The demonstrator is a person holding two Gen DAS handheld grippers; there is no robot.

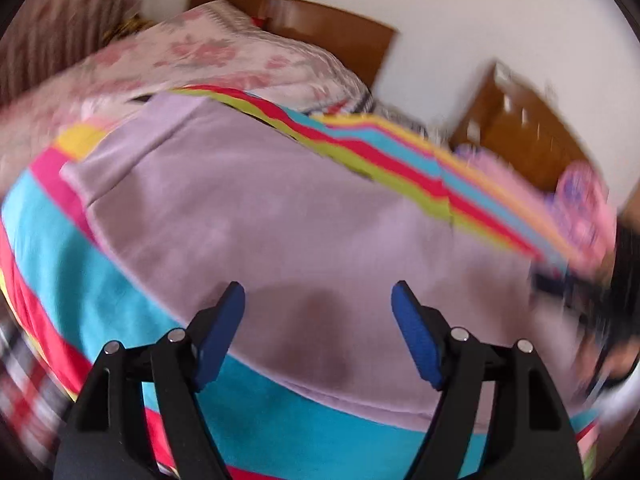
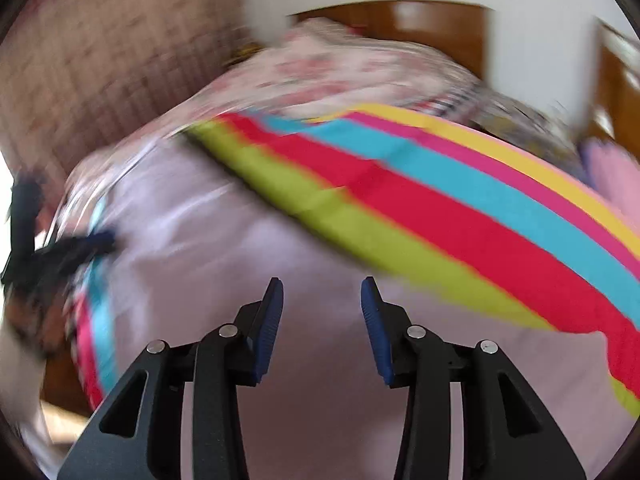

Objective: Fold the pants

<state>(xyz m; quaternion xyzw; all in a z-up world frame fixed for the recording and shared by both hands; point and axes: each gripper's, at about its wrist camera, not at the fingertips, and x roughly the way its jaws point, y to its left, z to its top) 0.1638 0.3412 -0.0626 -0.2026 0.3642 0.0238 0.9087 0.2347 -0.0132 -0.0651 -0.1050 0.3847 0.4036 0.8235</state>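
**Spotter:** What have you got on the left wrist view?

**Me:** My left gripper [image 1: 318,296] sits at the bottom middle of the frame, jaws spread wide, nothing between the blue pads [image 1: 224,332]. Just beyond them lie the pants [image 1: 248,208], pale lilac, spread flat across the middle of the frame on the striped blanket [image 1: 72,264]. One straight hemmed end of them reaches toward the upper left.

**Spotter:** And the right?

**Me:** My right gripper [image 2: 322,292] is bottom centre of its own frame, jaws parted too, a narrower gap than the left, holding nothing. The lilac cloth fills the lower half there, running under the fingers. The blanket's green, red, blue, pink and yellow stripes cross from the upper middle down to the right edge, and they seem to overlap the pants' far edge, though it's blurred.

**Spotter:** Can you see the other tool from either side?

**Me:** At the far left of the right view there's a dark smear I take for my left gripper, too blurred to read. The left view has a dark blur at its right edge as well.

**Spotter:** Background?

**Me:** A floral quilt [image 1: 208,52] bunched at the top, a brown headboard [image 1: 332,28] behind it, and a wooden cabinet [image 1: 520,124] at the upper right.
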